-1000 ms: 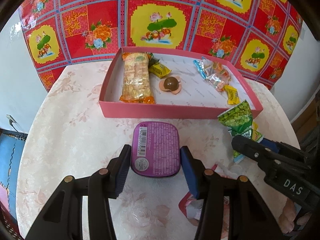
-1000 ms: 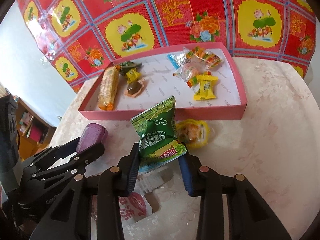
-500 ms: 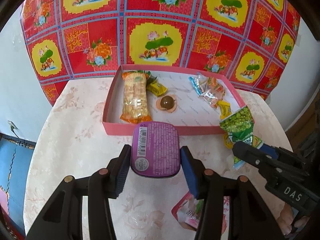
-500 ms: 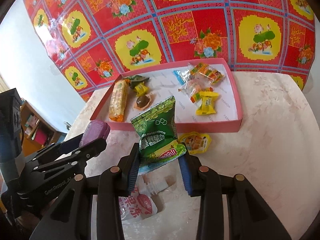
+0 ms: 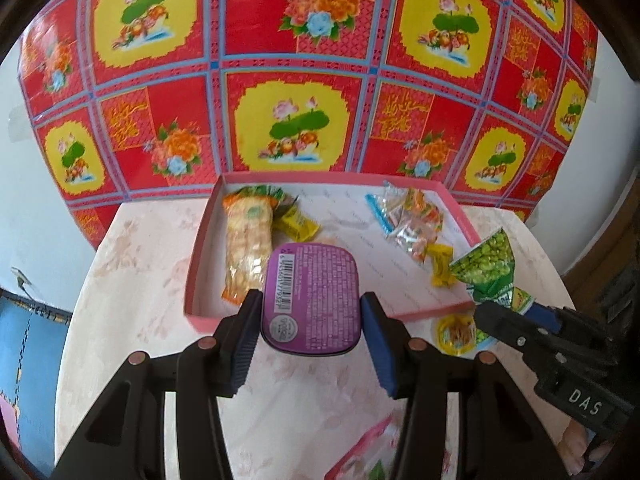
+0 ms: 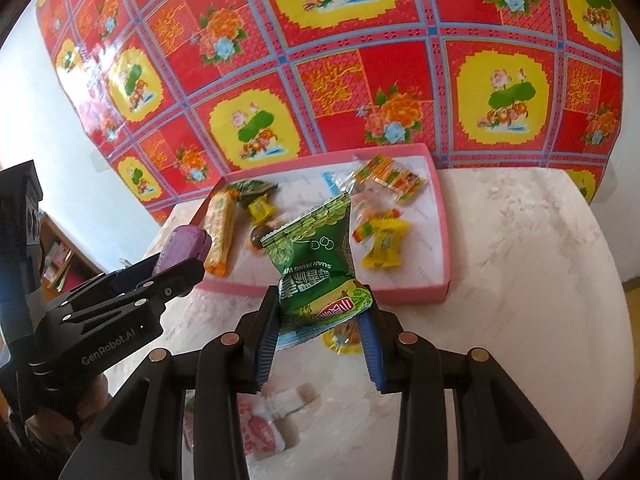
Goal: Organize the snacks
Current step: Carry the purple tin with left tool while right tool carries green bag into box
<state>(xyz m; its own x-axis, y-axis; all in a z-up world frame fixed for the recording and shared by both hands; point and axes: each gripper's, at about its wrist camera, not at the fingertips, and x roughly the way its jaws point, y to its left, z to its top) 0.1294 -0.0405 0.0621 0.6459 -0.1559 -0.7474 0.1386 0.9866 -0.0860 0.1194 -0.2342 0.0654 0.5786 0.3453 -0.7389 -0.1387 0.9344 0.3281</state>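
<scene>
Snacks: one purple tin [image 5: 311, 299], one green pea packet [image 6: 316, 258], both lifted above the worktop [image 6: 520, 248]. One pink tray [image 6: 438, 216] on the worktop, against the red patterned cloth [image 5: 296, 80]. Inside the tray: one long orange-ended cracker bar [image 5: 245, 240] at the left, yellow wrapped candies [image 6: 382, 242], one brown round sweet [image 6: 256, 236] partly hidden, a cluster of clear-wrapped sweets [image 5: 408, 220] too tangled to count. Outside the tray: one yellow round packet [image 5: 454, 330] just beside its front wall, pink-and-white packets [image 6: 264, 428] nearer the cameras.

Purple tin clamped barcode-up between the pads of the left hand-held gripper [image 5: 310, 328], narrowly parted to the tin's width, over the tray's front wall. Green pea packet pinched at its lower end in the right hand-held gripper [image 6: 320, 328], closed tighter, crumpling the foil, the packet standing up over the tray's front edge. Both hand-held grippers side by side, apart, tilted downward.
</scene>
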